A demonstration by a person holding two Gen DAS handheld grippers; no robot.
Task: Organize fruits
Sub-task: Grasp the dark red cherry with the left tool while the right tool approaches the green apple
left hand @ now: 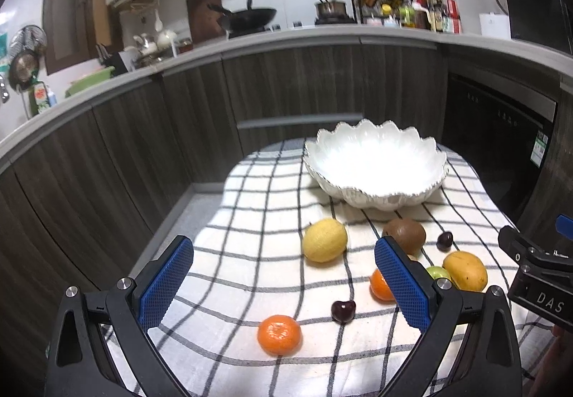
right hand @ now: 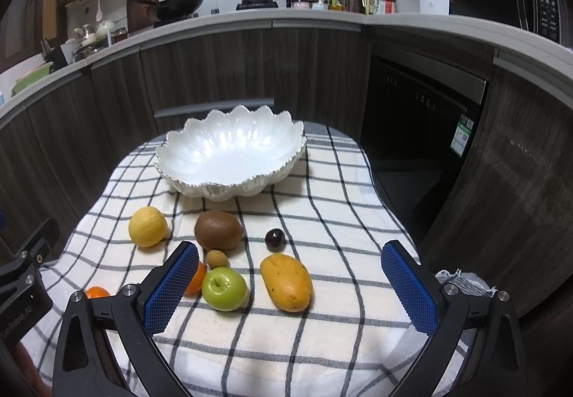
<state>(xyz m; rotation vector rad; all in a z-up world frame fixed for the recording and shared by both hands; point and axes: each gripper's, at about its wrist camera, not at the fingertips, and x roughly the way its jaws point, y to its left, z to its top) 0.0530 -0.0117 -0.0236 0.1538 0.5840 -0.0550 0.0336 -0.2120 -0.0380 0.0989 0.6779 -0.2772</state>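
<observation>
A white scalloped bowl (left hand: 376, 164) (right hand: 229, 153) stands empty at the far end of a checked cloth (left hand: 250, 271) (right hand: 322, 218). In front of it lie a lemon (left hand: 324, 240) (right hand: 147, 226), a kiwi (left hand: 404, 234) (right hand: 218, 230), a dark cherry (left hand: 444, 240) (right hand: 274, 239), a mango (left hand: 465, 271) (right hand: 285, 282), a green apple (right hand: 224, 288), a small brown fruit (right hand: 217, 258), two mandarins (left hand: 279, 334) (left hand: 380, 286) and another cherry (left hand: 343, 311). My left gripper (left hand: 283, 275) is open above the near fruit. My right gripper (right hand: 290, 282) is open, with the apple and mango between its fingers.
The cloth covers a low table in a kitchen. Dark wood cabinets (left hand: 143, 146) curve around behind it, with a dishwasher (right hand: 422, 132) at the right. The counter above holds a wok (left hand: 250, 17), a pot and bottles.
</observation>
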